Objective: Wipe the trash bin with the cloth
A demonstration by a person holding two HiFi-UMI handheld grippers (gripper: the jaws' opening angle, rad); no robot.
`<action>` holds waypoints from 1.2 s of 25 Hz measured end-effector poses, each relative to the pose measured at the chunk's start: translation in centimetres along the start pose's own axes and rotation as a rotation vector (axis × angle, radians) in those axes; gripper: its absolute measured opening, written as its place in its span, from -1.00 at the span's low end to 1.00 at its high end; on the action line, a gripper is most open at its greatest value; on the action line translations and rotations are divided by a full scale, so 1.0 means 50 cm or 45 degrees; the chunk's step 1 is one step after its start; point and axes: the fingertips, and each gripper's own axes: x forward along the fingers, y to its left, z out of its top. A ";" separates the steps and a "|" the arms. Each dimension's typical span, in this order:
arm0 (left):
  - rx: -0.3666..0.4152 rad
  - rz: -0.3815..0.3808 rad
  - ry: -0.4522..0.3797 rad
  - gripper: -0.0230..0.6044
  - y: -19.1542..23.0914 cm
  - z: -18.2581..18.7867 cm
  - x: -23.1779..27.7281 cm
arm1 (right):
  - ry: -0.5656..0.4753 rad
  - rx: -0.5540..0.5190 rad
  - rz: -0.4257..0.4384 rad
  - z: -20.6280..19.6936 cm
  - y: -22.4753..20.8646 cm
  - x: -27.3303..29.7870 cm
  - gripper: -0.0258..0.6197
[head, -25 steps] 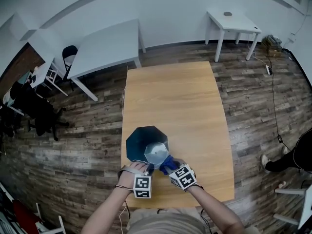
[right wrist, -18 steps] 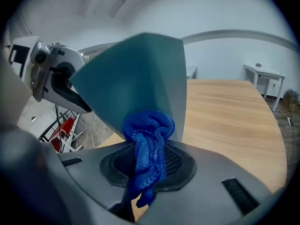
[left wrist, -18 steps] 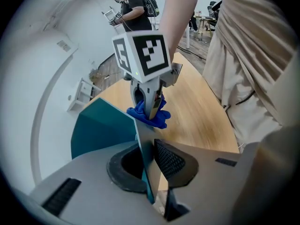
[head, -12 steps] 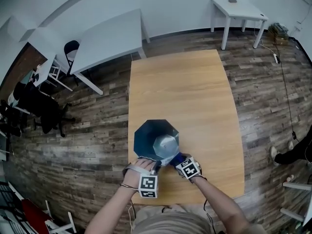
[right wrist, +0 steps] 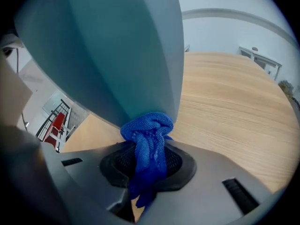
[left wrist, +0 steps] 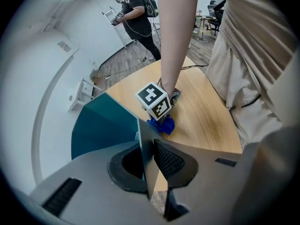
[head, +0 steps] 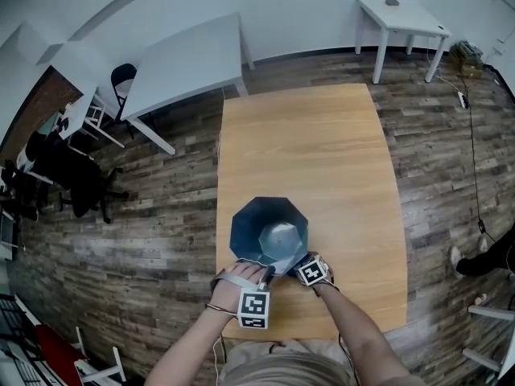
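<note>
A teal, many-sided trash bin (head: 268,230) stands open-topped near the front of the wooden table (head: 322,151). My left gripper (head: 261,274) is shut on the bin's near rim; in the left gripper view the thin rim wall (left wrist: 145,149) sits between the pads of that gripper (left wrist: 149,159). My right gripper (head: 301,264) is shut on a bunched blue cloth (right wrist: 149,144). It holds the cloth against the lower outside wall of the bin (right wrist: 117,55), close to the tabletop. The left gripper view also shows the cloth (left wrist: 161,124) under the right gripper's marker cube (left wrist: 154,101).
Bare wood tabletop (right wrist: 229,107) stretches beyond and to the right of the bin. White tables (head: 189,63) (head: 402,14) stand at the back and dark chairs (head: 72,183) at the left. A person (left wrist: 136,13) stands far off in the room.
My right gripper has sunk down the bin's near side with the cloth, from near the rim to near the tabletop. The left gripper has stayed on the rim.
</note>
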 end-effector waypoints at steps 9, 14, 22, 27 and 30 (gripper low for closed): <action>-0.220 -0.020 0.015 -0.77 0.009 -0.010 0.005 | -0.079 0.075 0.006 0.002 0.008 -0.070 -0.69; -0.342 -0.077 0.031 -0.77 0.006 0.010 0.008 | -0.261 0.058 0.060 0.028 0.042 -0.221 -0.69; -0.527 -0.138 0.017 -0.79 0.039 0.056 0.009 | -0.535 -0.019 0.187 0.166 0.134 -0.418 -0.69; -0.534 -0.155 0.011 -0.79 0.044 0.081 0.013 | -0.535 -0.065 0.181 0.209 0.158 -0.452 -0.69; -0.540 -0.152 0.014 -0.79 0.042 0.086 0.011 | -0.495 -0.037 0.175 0.206 0.157 -0.436 -0.69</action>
